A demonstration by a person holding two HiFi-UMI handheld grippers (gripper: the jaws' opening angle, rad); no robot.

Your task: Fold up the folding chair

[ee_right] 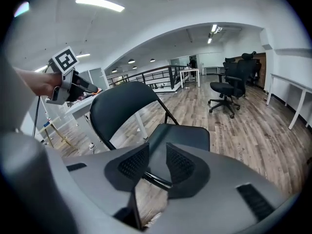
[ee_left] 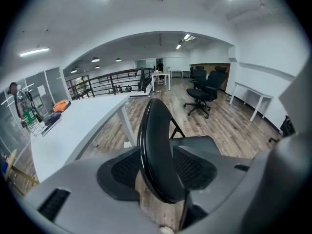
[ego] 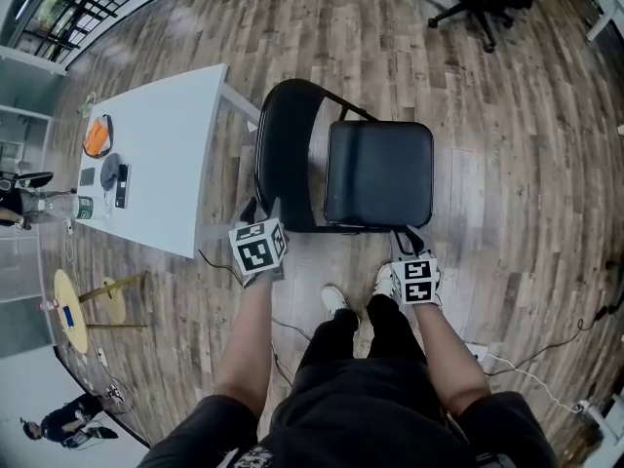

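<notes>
1. Standing open on the wood floor (ego: pixel 507 164), the folding chair (ego: pixel 370 169) is right in front of the person, with its backrest (ego: pixel 283 149) just beside the white table (ego: pixel 161 154)
2. Left gripper (ee_left: pixel 156 165): jaws straddle the backrest's near side edge, seen edge-on. The pads (ee_left: pixel 122 172) look pressed on both faces, so I read it as clamped on the backrest
3. Right gripper (ee_right: pixel 157 162): jaws a narrow gap apart, gripping nothing. The seat (ee_right: pixel 181 138) lies just past the tips, near its front corner, and its frame tube (ee_right: pixel 153 179) crosses behind the gap
4. Handling, my guess: steel tube frame, stiff, moderate weight. The glossy paint is likely slick against textured pads, so a pinch on bare tube may slide
5. Seat cushion looks like padded vinyl with some give, so grab the rim or tube, not the padding
6. Best holds as I see it: left steadies the backrest, right takes the seat rim near the front corner and swings it up toward the backrest
7. Risks: hinge links could nip the jaws as the seat closes. Once the legs come together, the whole weight hangs on 2 small grips. Little swing room on the table side
</notes>
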